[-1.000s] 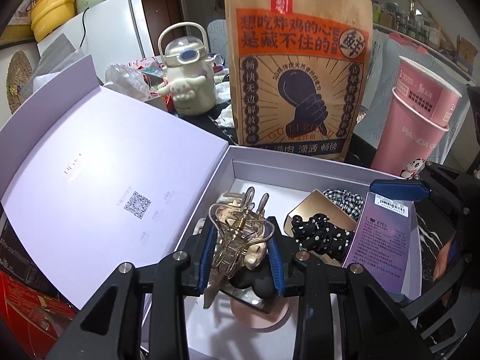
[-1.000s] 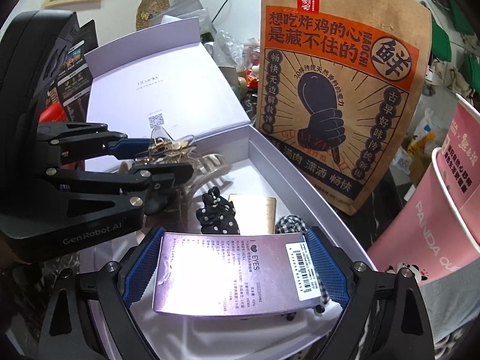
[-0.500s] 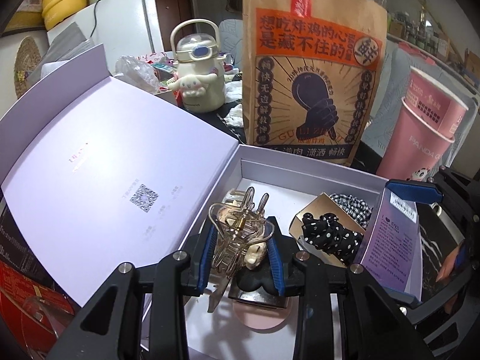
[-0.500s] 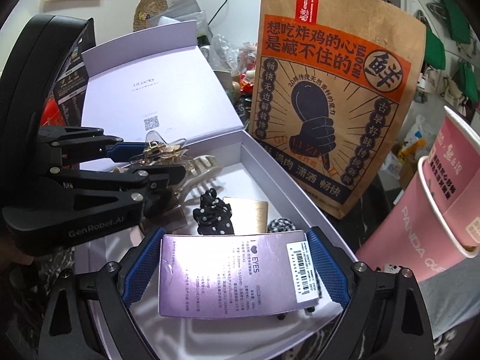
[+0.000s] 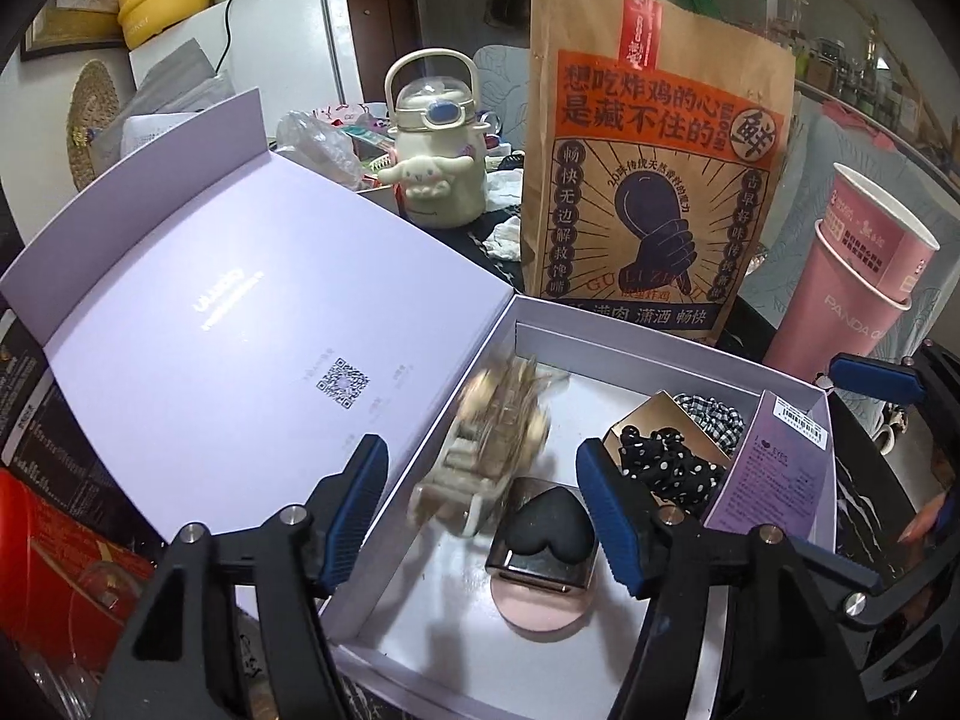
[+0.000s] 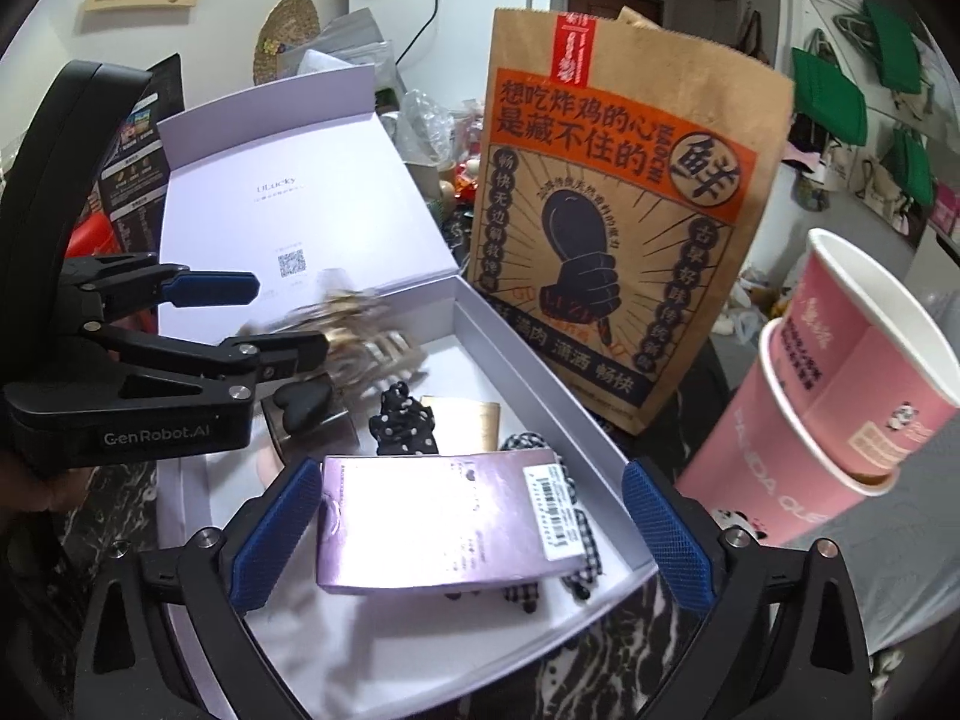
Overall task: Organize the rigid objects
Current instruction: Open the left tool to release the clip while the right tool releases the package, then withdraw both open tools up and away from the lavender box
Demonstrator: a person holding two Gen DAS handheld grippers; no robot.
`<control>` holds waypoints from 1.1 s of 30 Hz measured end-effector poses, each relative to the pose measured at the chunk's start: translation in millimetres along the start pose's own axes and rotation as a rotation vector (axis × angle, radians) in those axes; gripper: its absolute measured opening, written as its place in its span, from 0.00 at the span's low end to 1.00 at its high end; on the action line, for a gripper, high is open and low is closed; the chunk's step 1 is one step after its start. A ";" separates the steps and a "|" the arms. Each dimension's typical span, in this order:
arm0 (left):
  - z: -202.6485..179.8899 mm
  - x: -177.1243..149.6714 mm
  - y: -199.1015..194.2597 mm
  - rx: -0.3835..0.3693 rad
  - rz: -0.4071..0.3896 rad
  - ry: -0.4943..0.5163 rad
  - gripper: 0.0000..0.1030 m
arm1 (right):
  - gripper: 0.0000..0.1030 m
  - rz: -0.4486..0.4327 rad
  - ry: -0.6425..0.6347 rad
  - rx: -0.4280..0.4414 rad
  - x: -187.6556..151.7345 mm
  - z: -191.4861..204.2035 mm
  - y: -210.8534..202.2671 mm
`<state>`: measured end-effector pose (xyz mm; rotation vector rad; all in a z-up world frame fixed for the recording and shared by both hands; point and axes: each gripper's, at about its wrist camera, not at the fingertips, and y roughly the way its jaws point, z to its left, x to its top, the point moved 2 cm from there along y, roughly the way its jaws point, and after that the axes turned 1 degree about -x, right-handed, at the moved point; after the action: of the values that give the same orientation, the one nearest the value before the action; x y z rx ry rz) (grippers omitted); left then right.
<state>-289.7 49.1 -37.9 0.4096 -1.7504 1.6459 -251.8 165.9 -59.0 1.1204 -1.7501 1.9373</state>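
While both sets of fingers stand spread wide, nothing is grasped on either side: the left gripper [image 5: 483, 492] hangs released over the near-left part of the open lavender gift box [image 5: 636, 339], and the right gripper [image 6: 474, 531] is equally unclenched, with the purple eyelash packet [image 6: 438, 519] lying loose between its blue pads, tilted over the checked scrunchie [image 6: 579, 564] at the box's right end.

Between the left gripper's pads, the gold hair claw clip [image 5: 492, 450] shows as a motion-blurred smear inside the box, near the left wall; I cannot tell whether it is touching the floor of the box yet. Just beside it sit a black heart-shaped item on a metal clip [image 5: 549, 534] and a pink round disc [image 5: 540, 606], with a polka-dot bow [image 5: 666, 468] on its card further in.

The risk, as I judge it, is the blurred clip bouncing or rolling onto its neighbours, or snagging the bow. The propped packet could also slide flat over the scrunchie and cover other pieces.

Beyond the box stand the fried-chicken paper bag [image 5: 654, 180], stacked pink paper cups [image 5: 858, 282] and a cream Cinnamoroll kettle [image 5: 435, 150].
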 end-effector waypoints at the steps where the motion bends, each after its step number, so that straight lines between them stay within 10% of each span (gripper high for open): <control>1: 1.1 0.7 -0.3 0.002 0.003 -0.002 0.63 | 0.99 -0.003 0.001 -0.005 -0.2 -0.6 -2.7; 7: 1.3 0.7 -12.3 0.018 -0.006 -0.012 0.81 | 0.99 -0.015 0.014 -0.020 -0.9 -3.4 -16.6; 33: 4.9 4.5 -117.5 0.085 -0.155 -0.023 0.99 | 0.99 -0.144 0.080 -0.109 15.3 -7.6 -110.7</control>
<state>-217.9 28.1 52.9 0.5911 -1.6266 1.6138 -189.4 192.5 30.1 1.0838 -1.6637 1.7564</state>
